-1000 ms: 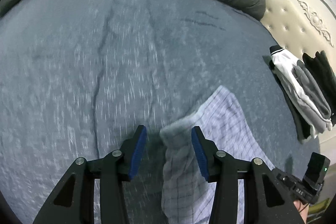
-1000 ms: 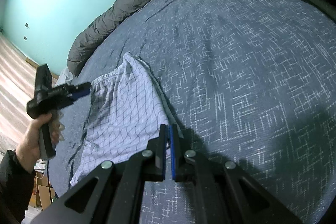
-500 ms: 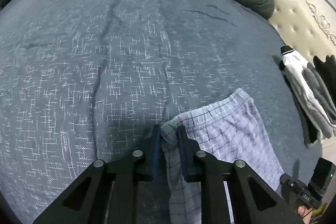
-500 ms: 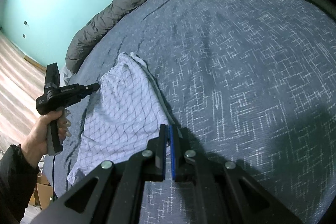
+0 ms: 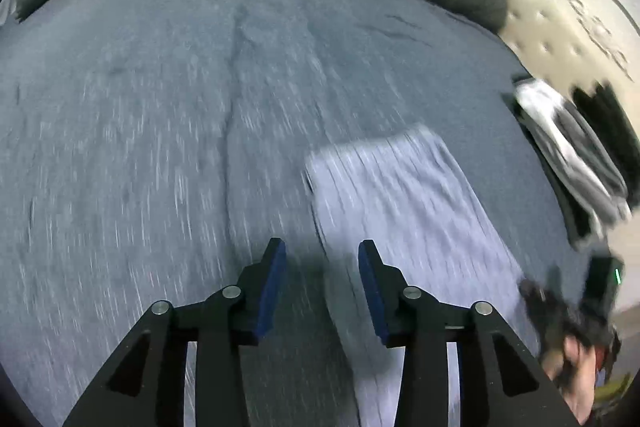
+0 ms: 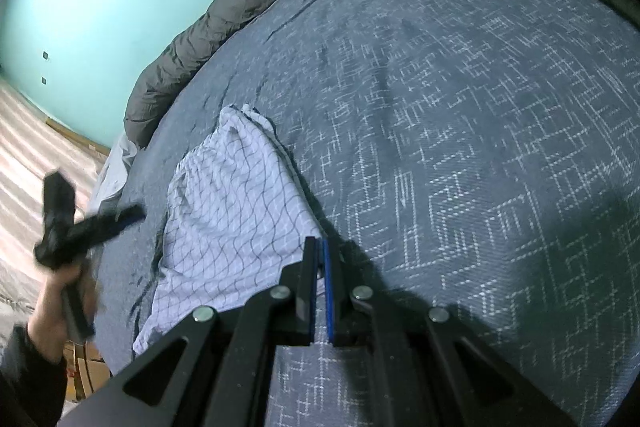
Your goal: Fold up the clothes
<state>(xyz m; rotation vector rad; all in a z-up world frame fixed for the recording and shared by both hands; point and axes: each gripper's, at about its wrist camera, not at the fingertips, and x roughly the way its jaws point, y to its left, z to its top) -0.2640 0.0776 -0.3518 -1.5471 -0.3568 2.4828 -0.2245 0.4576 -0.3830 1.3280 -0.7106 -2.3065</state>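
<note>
Checked shorts (image 6: 236, 219) flat on bed, corner at right tool (image 6: 320, 291)

No readable text, label, brand, number or sign anywhere. Only a small green light on the black device (image 5: 604, 275) just beside the checked shorts (image 5: 404, 195), too blurred to make out as any mark.

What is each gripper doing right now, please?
Left gripper: jaws opening, nothing between them.
Right gripper: shut on a corner of the checked garment.
</note>
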